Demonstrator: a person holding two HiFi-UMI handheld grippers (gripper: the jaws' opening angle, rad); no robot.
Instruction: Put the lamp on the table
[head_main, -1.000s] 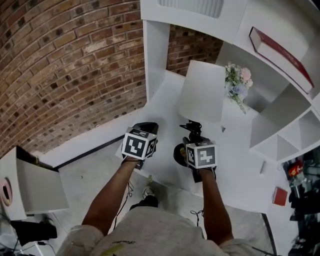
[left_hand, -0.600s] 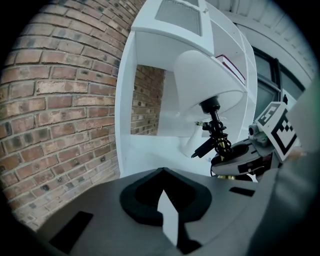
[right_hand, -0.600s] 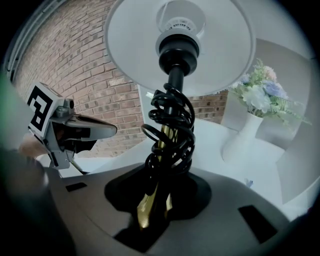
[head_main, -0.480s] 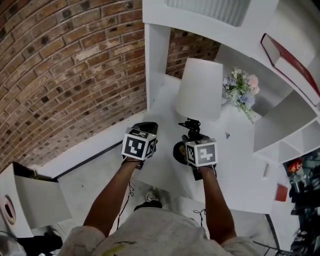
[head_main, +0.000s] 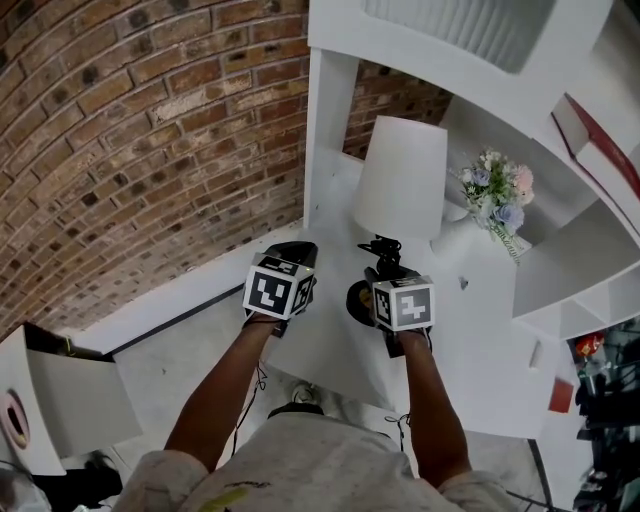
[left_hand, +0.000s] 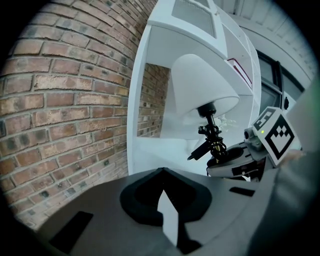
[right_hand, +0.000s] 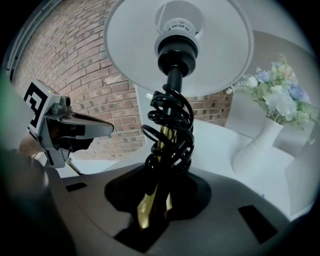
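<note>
The lamp has a white cone shade (head_main: 402, 180), a brass stem wound with black cord (right_hand: 167, 135) and a dark round base (head_main: 356, 303). My right gripper (head_main: 384, 275) is shut on the stem just above the base and holds the lamp over the white table (head_main: 470, 335), with the shade leaning toward the shelves. In the right gripper view the stem sits between the jaws of the right gripper (right_hand: 152, 202). My left gripper (head_main: 291, 256) hangs beside the lamp's left without touching it. In the left gripper view the left gripper (left_hand: 167, 216) is closed to a thin sliver, with nothing held.
A white vase of pale flowers (head_main: 497, 190) stands on the table right of the shade. A white shelf unit (head_main: 325, 140) rises behind, with a red book (head_main: 600, 150) on an upper shelf. A brick wall (head_main: 150, 130) fills the left. The floor (head_main: 190, 350) lies below the table's front edge.
Both grippers and the lamp have moved forward toward the shelf unit and the vase. The hold on the stem looks the same.
</note>
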